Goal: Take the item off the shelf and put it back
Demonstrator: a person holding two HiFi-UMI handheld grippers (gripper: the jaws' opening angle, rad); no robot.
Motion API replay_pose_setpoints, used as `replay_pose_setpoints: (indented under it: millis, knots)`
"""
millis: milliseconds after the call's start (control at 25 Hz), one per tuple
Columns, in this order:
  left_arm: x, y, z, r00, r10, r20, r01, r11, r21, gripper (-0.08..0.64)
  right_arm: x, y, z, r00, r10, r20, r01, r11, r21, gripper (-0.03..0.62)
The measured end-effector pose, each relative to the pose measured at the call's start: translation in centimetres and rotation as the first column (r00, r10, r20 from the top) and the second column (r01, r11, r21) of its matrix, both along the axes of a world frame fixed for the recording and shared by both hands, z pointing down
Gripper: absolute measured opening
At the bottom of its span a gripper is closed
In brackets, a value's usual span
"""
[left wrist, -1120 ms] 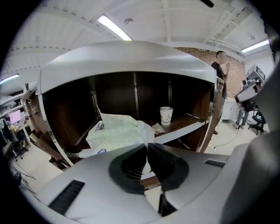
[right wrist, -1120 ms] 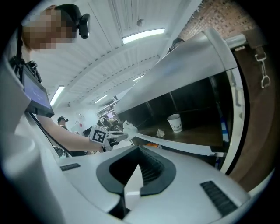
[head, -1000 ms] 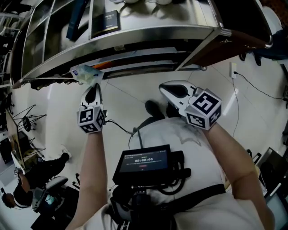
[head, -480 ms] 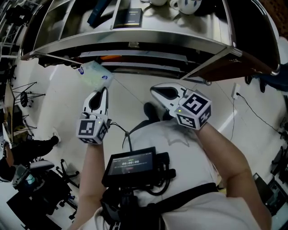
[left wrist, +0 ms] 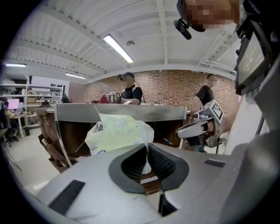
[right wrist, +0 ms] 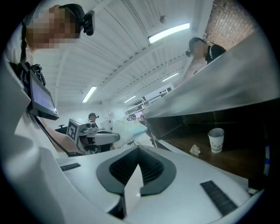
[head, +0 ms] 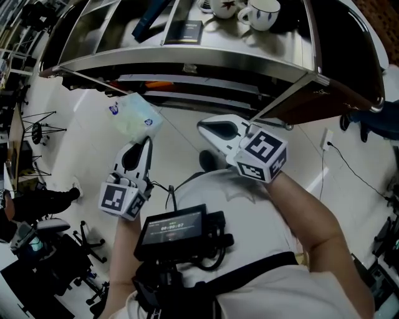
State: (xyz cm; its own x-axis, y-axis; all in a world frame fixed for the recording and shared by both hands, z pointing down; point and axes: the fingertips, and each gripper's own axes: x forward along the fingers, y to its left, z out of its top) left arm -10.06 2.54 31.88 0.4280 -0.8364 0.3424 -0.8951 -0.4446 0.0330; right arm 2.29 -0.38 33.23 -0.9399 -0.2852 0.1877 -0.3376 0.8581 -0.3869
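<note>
A pale green and white soft packet (head: 132, 117) hangs in the air in front of the steel shelf (head: 187, 57), below its front edge. My left gripper (head: 148, 139) is shut on the packet's lower corner. In the left gripper view the packet (left wrist: 118, 131) stands up from the closed jaws of the left gripper (left wrist: 147, 148), with the shelf behind it. My right gripper (head: 206, 128) is beside it to the right, shut with nothing in it. The right gripper view shows the right gripper (right wrist: 139, 149) with its jaws together, and the left gripper (right wrist: 98, 138) with the packet (right wrist: 130, 127) off to the left.
On the upper shelf stand white mugs (head: 262, 12), a dark book (head: 187, 31) and a blue object (head: 149, 12). A lower wooden shelf holds a paper cup (right wrist: 216, 140) and a crumpled scrap (right wrist: 194, 150). People stand beyond the shelf (left wrist: 128, 89). Chairs and stands occupy the floor at left (head: 37, 205).
My left gripper has drawn the packet away from the shelf's front edge, toward me. The right gripper has stayed shut and shifted slightly left.
</note>
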Motion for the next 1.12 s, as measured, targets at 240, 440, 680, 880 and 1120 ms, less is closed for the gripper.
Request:
replay_pose_setpoints:
  millis: [240, 440, 680, 880, 1120]
  knots:
    - [1.6, 0.9, -3.4, 0.999, 0.046, -0.008, -0.045, 0.997, 0.057, 0.017, 0.4, 1.0, -2.5, 0.999, -0.006, 0.048, 0.004, 0.999, 0.052, 0.005]
    - [2.6, 1.3, -4.3, 0.997, 0.07, -0.019, -0.069, 0.995, 0.068, 0.017, 0.6, 1.6, -3.6, 0.998, -0.005, 0.067, 0.0, 0.997, 0.076, 0.005]
    - [3.5, 2.0, -4.6, 0.994, 0.099, -0.044, -0.096, 0.993, 0.074, 0.017, 0.4, 1.8, -4.4, 0.997, -0.006, 0.082, -0.001, 0.996, 0.093, 0.005]
    - [3.6, 2.2, -5.1, 0.991, 0.117, -0.057, -0.113, 0.991, 0.076, 0.017, -0.2, 1.9, -4.5, 0.997, -0.012, 0.082, 0.005, 0.996, 0.094, 0.005]
    - [2.9, 1.8, -4.9, 0.992, 0.109, -0.071, -0.102, 0.99, 0.096, 0.015, -0.8, 1.9, -4.3, 0.997, -0.02, 0.078, 0.013, 0.996, 0.093, 0.005]
